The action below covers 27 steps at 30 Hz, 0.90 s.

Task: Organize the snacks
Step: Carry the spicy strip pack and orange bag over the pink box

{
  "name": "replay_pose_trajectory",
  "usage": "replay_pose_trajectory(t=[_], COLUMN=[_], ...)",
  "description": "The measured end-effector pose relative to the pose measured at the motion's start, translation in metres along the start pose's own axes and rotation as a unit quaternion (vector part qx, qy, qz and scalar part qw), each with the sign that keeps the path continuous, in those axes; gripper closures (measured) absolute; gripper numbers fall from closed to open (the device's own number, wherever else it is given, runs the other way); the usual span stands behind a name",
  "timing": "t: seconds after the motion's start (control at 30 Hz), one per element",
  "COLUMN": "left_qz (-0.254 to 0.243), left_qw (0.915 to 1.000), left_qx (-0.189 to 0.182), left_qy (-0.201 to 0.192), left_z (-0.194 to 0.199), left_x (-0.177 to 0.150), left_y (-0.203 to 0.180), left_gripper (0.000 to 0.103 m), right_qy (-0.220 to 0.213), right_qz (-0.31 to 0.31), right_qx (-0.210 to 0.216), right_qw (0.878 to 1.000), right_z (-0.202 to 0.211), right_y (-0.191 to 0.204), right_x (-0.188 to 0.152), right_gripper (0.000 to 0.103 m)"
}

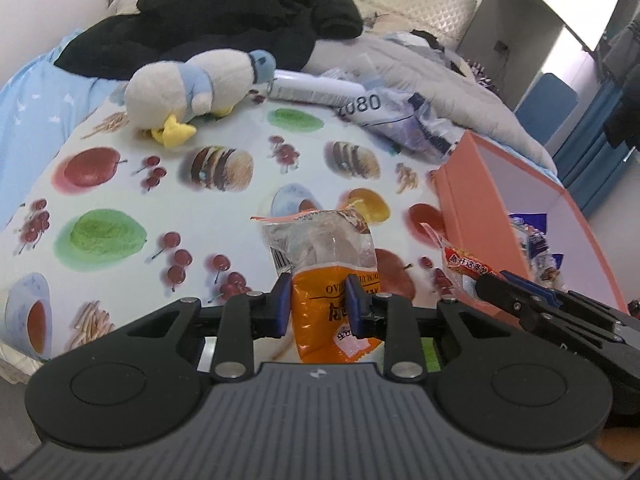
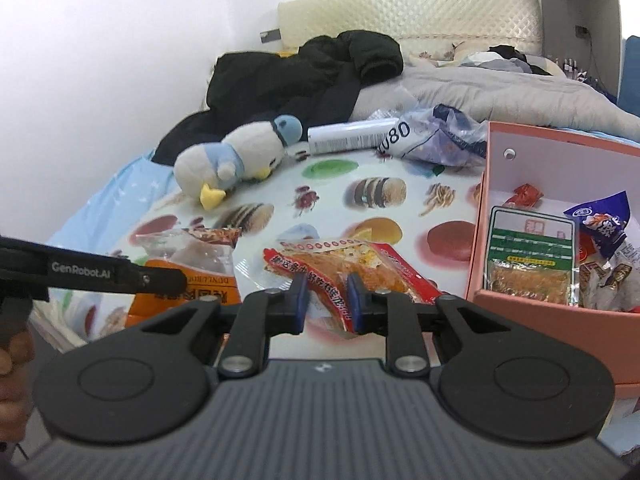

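My left gripper (image 1: 316, 298) is shut on an orange and clear bread packet (image 1: 328, 248), which lies on the fruit-print cloth; the packet also shows at the left of the right wrist view (image 2: 192, 256). My right gripper (image 2: 326, 294) is shut on the near end of a red and orange snack packet (image 2: 344, 260), seen at the right of the left wrist view (image 1: 460, 260) beside the pink box. The pink box (image 2: 520, 304) at the right holds several packets, among them a green-labelled one (image 2: 530, 256) and a blue one (image 2: 604, 220).
A plush penguin (image 1: 192, 88) lies at the far side of the cloth. A white tube (image 1: 316, 90) and a crumpled plastic bag (image 1: 404, 120) lie behind the box. A black jacket (image 1: 224, 20) and grey blanket (image 2: 500, 96) lie on the bed beyond.
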<state>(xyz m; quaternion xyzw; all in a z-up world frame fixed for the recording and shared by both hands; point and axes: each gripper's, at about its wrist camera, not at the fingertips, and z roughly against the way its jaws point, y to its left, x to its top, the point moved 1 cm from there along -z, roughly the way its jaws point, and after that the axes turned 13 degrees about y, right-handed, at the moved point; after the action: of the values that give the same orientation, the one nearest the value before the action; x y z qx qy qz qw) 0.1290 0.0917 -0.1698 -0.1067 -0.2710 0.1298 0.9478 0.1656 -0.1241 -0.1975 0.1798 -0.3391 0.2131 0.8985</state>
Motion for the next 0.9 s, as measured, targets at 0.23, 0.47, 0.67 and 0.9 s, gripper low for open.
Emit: replay_pose_trajectory(t=[0.23, 0.47, 0.67, 0.9], left_qz=[-0.038, -0.059, -0.075, -0.101], left_qw=[0.9991, 0.9976, 0.9954, 0.9906], left_qx=[-0.003, -0.029, -0.052, -0.084], left_qy=[-0.017, -0.022, -0.030, -0.038], left_z=[0.034, 0.048, 0.049, 0.044], left_x=[-0.010, -0.014, -0.009, 0.002], left_y=[-0.033, -0.060, -0.083, -0.121], left_gripper=[0.071, 0.072, 0.072, 0.072], right_qy=[-0.022, -0.044, -0.068, -0.093], right_qz=[-0.009, -0.024, -0.040, -0.066], right_qx=[0.018, 0.018, -0.011, -0.055], right_qw=[1.000, 0.999, 0.997, 0.992], right_z=[0.044, 0.087, 0.117, 0.145], right_y=[0.004, -0.003, -0.022, -0.053], right_x=[-0.001, -0.006, -0.012, -0.016], right_gripper=[0.080, 0.080, 0.080, 0.080])
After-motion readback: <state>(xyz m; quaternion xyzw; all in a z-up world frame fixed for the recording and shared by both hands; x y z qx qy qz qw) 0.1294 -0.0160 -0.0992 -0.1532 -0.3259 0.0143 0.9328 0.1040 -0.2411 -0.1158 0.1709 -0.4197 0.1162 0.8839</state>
